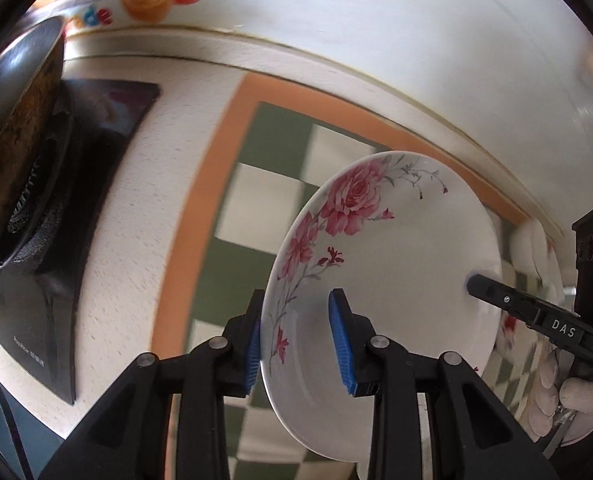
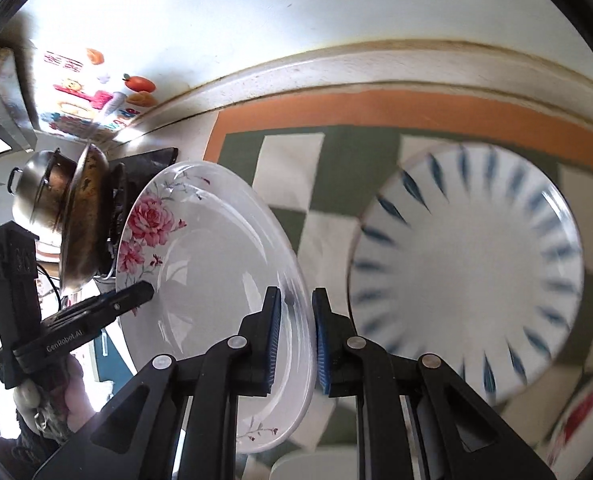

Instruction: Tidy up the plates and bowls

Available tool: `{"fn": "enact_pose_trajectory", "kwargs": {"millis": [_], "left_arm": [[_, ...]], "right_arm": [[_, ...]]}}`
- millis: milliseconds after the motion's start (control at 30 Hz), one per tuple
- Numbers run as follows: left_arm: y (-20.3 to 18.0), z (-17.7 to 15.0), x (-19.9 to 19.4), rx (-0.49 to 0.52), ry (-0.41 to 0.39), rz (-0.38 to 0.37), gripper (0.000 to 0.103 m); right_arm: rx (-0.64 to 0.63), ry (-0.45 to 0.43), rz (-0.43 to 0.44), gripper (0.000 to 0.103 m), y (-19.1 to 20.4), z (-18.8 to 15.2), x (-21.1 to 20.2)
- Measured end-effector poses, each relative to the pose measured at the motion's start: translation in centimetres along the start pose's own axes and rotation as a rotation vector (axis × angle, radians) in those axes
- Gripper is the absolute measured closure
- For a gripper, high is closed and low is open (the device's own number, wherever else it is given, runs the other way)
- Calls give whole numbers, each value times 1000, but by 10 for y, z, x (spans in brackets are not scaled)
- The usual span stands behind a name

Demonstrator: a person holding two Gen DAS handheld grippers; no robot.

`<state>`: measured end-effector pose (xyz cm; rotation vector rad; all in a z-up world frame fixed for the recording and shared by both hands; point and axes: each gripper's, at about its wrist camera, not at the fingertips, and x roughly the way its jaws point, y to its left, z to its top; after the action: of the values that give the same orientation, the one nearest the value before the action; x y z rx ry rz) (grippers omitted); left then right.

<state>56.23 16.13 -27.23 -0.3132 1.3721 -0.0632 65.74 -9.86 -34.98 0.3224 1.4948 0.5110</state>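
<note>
A white plate with pink roses (image 1: 396,264) is held up on edge above the checked mat. My left gripper (image 1: 296,340) straddles its near rim, blue pads on either side with a gap showing. My right gripper (image 2: 296,340) is shut on the opposite rim of the same rose plate (image 2: 216,264). Each gripper shows in the other's view, the right one (image 1: 472,280) and the left one (image 2: 148,290). A white plate with blue dashes (image 2: 468,276) lies flat on the mat to the right.
A green and white checked mat with an orange border (image 1: 264,200) covers the counter. A black stove with a steel wok (image 1: 16,140) stands at the left. Another floral dish (image 2: 584,412) lies at the lower right. The wall (image 1: 376,20) is close behind.
</note>
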Motion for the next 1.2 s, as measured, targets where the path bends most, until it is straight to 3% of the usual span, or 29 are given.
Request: {"fn": "enact_pose_trajectory", "kwargs": {"millis": [333, 433, 633, 900, 1200], "left_arm": [[-85, -72, 19, 230, 117, -74, 75], [-105, -89, 41, 284, 176, -79, 75], [-131, -119, 76, 377, 263, -17, 75], [-141, -131, 92, 390, 303, 12, 73], [-141, -129, 99, 380, 318, 54, 75]], "right_arm": [[193, -89, -32, 85, -73, -128, -87], [250, -81, -46, 85, -101, -168, -95], [331, -53, -66, 85, -141, -232, -88], [373, -61, -63, 85, -167, -266, -83], [338, -51, -98, 86, -155, -248, -77]]}}
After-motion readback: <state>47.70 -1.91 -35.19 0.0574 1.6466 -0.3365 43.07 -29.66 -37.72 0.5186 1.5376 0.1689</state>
